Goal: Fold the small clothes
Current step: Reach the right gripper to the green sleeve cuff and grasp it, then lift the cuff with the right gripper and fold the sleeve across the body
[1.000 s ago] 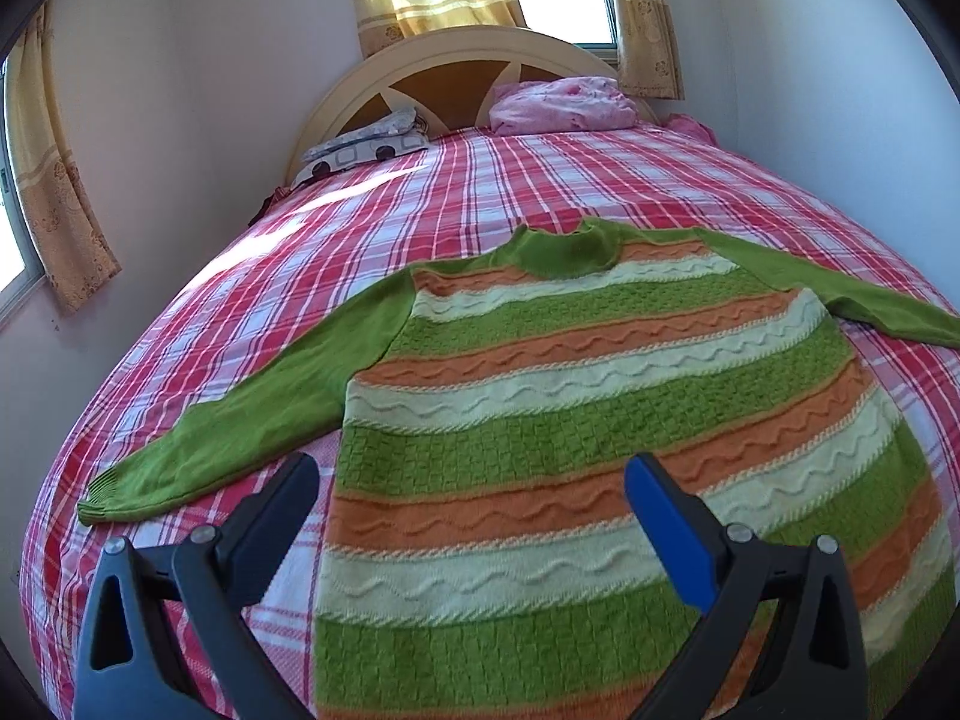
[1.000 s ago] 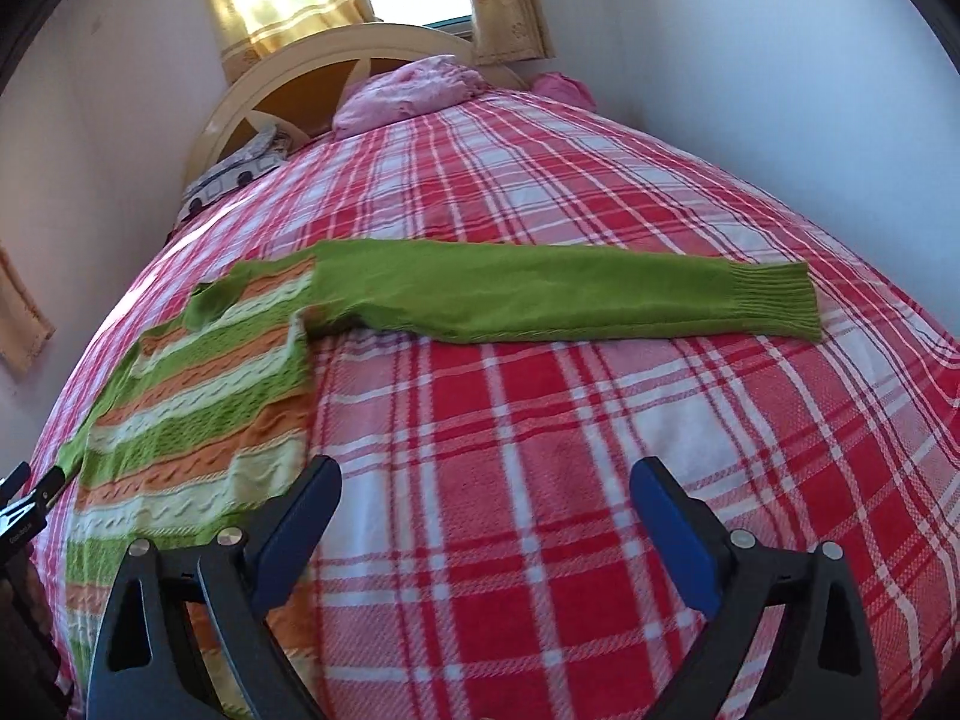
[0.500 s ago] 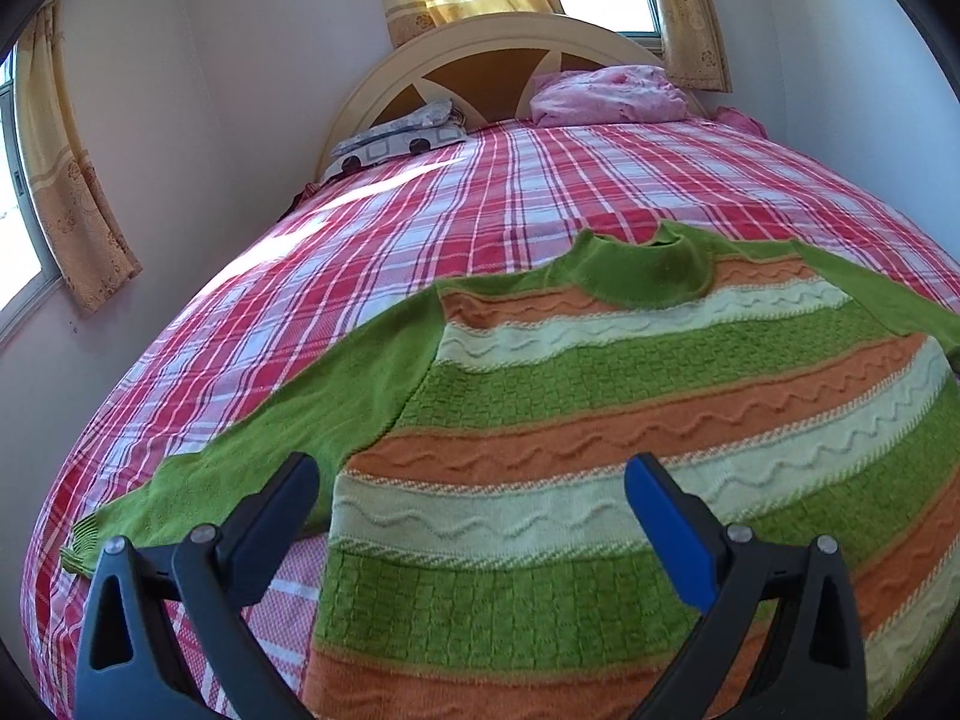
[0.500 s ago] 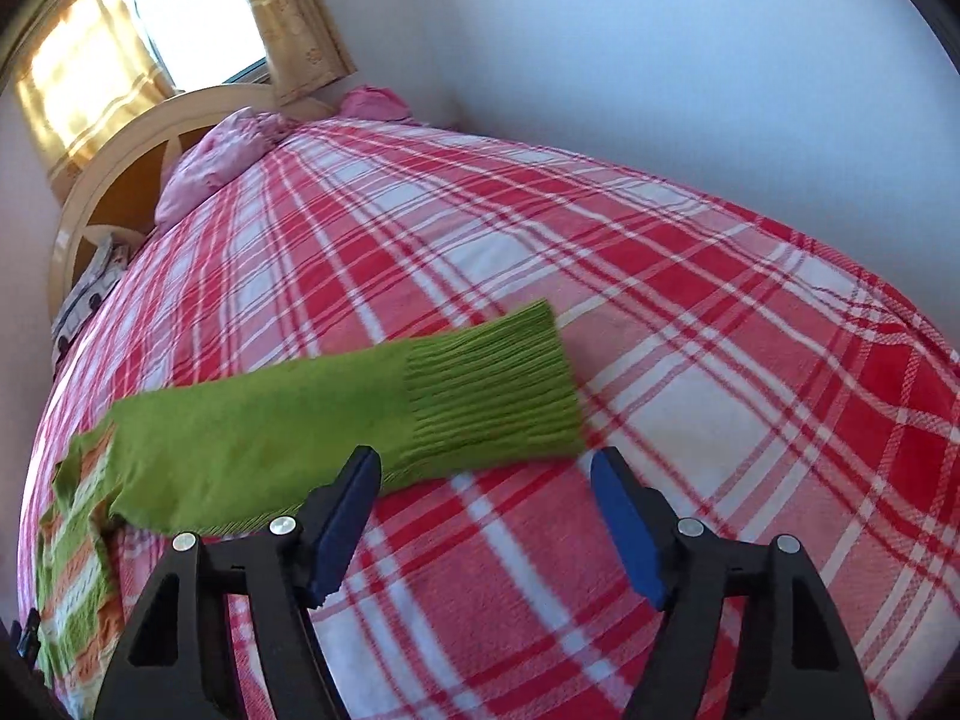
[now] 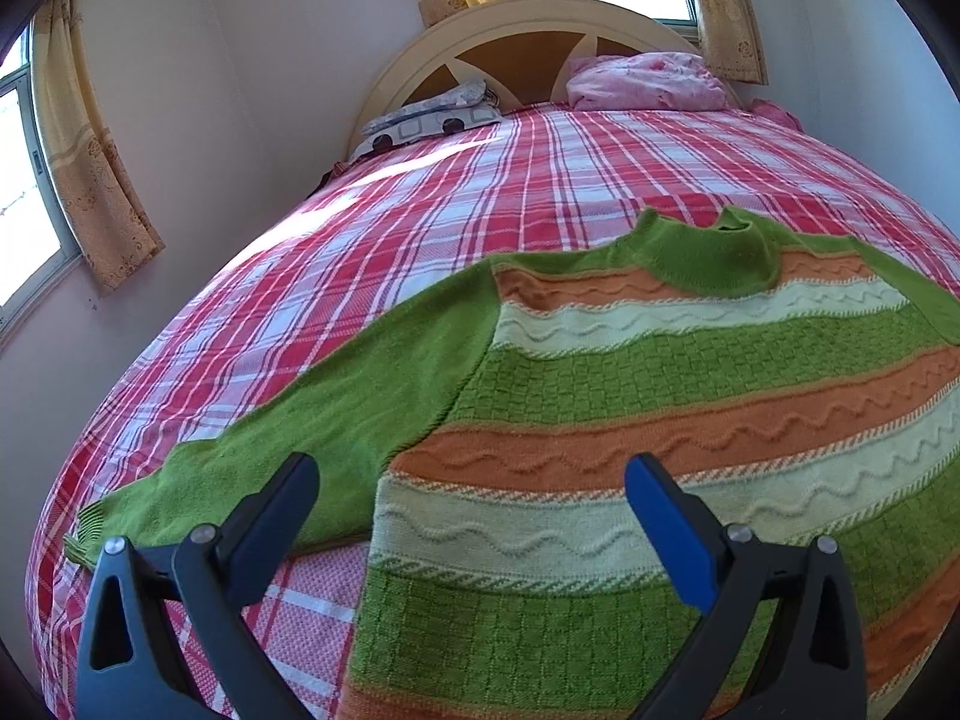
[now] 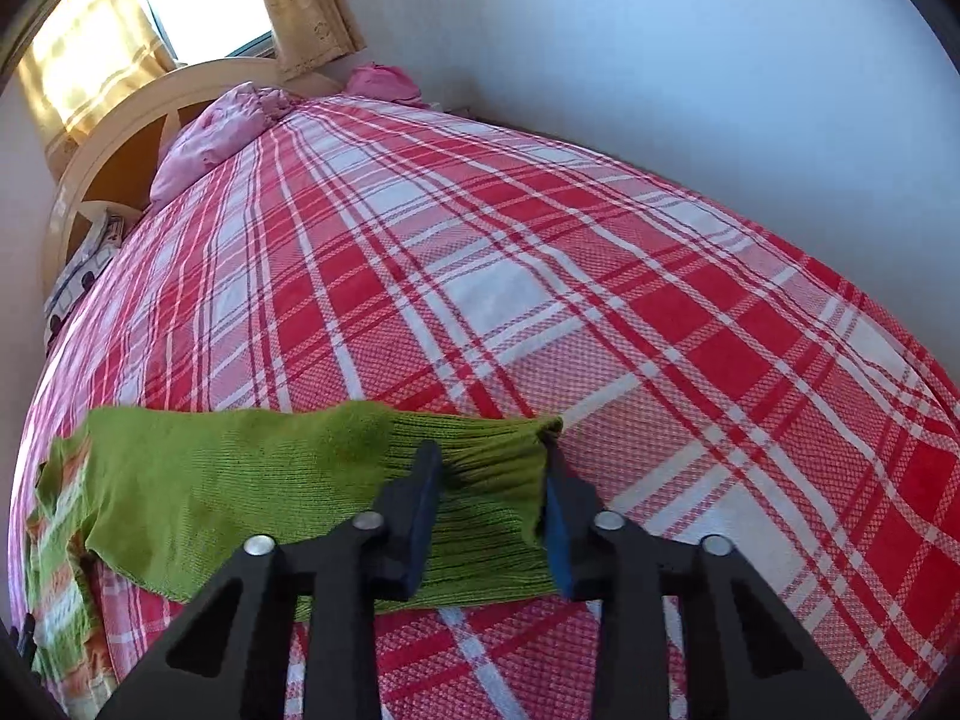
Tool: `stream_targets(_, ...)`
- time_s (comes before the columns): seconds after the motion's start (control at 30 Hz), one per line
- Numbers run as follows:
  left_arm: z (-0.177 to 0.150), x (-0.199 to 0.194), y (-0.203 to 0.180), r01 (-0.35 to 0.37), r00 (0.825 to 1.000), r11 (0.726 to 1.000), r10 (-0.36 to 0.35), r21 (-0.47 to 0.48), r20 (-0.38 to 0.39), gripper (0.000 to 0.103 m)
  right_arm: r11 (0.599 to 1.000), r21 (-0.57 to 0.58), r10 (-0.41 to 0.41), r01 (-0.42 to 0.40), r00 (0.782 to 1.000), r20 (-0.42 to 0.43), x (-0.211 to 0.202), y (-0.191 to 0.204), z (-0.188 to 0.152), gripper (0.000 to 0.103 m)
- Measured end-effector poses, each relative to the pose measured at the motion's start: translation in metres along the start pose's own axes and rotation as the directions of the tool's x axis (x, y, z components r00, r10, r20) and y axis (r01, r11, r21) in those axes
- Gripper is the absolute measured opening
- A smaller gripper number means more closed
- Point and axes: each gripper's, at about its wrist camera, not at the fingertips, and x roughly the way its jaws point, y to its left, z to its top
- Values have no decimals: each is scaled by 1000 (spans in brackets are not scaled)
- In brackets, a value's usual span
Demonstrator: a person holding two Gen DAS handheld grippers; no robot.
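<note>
A small knit sweater with green, orange and cream stripes lies flat, face up, on the red plaid bed. Its left sleeve stretches out toward the bed's left edge. My left gripper is open and empty, low over the sweater's left armpit area. In the right wrist view, the right sleeve lies across the bedspread. My right gripper has its jaws narrowed around the ribbed cuff, which bunches between the fingers.
The plaid bedspread covers the whole bed. A pink bundle and a patterned pillow lie by the headboard. Walls run close along the left and right sides. Curtained windows are behind.
My right gripper moved onto the right sleeve's cuff and closed its jaws on it. My left gripper moved forward and lower toward the sweater's left armpit, still open.
</note>
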Motion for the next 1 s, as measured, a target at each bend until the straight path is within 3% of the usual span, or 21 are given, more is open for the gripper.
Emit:
stream_targets(0.23, -1, -2, 27, -37, 999, 999, 38, -39, 11, 103, 998, -33, 51, -50, 998, 42, -25, 25, 17, 11)
stream_targets(0.5, -7, 2, 55, -52, 999, 994, 52, -91, 1, 103, 984, -106, 156, -145, 982, 109, -75, 90, 50, 11)
stream_targets(0.77, -17, -4, 68, -48, 998, 993, 51, -110, 29, 103, 935, -287, 263, -207, 949, 172, -136, 204, 77, 10)
stream_targets(1.0, -22, -13, 86, -68, 994, 989, 78, -132, 76, 103, 856, -453, 369, -250, 908, 197, -185, 315, 79, 10)
